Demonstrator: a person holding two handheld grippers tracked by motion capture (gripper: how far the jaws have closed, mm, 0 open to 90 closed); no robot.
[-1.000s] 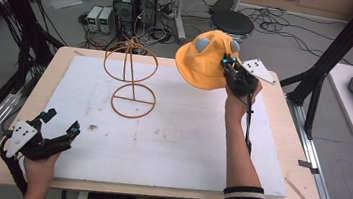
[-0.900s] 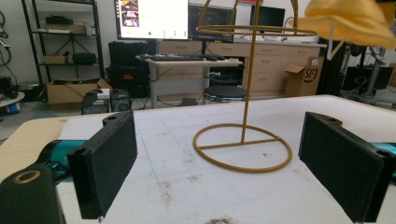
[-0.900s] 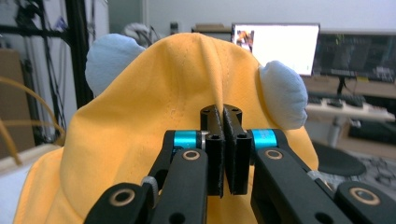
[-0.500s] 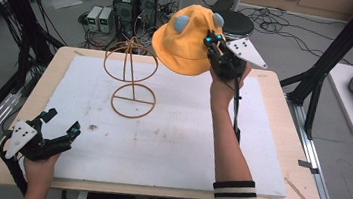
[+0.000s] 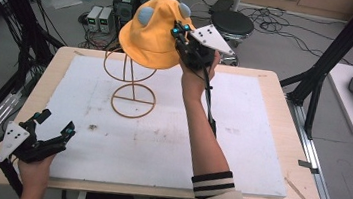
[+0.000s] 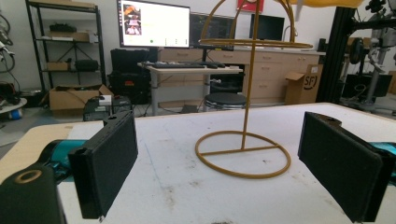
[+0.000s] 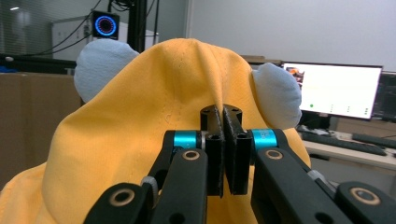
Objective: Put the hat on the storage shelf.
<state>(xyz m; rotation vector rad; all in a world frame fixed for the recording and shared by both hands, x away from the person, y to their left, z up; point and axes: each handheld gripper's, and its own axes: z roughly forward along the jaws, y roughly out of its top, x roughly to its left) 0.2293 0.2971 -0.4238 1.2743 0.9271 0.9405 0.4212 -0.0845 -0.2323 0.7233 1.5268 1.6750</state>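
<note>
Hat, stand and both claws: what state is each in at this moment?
Yellow hat: held in the air above the stand, pinched at its fabric.
Wire hat stand: upright on the table, bare.
Right claw: shut on the hat.
Left claw: open, holding nothing, low at the table's near left corner.

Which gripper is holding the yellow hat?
The right gripper, raised above the wire stand, is pinching the yellow hat. The left gripper sits open and empty near the table's front corner.

Overhead view, two low gripper-mounted views
</note>
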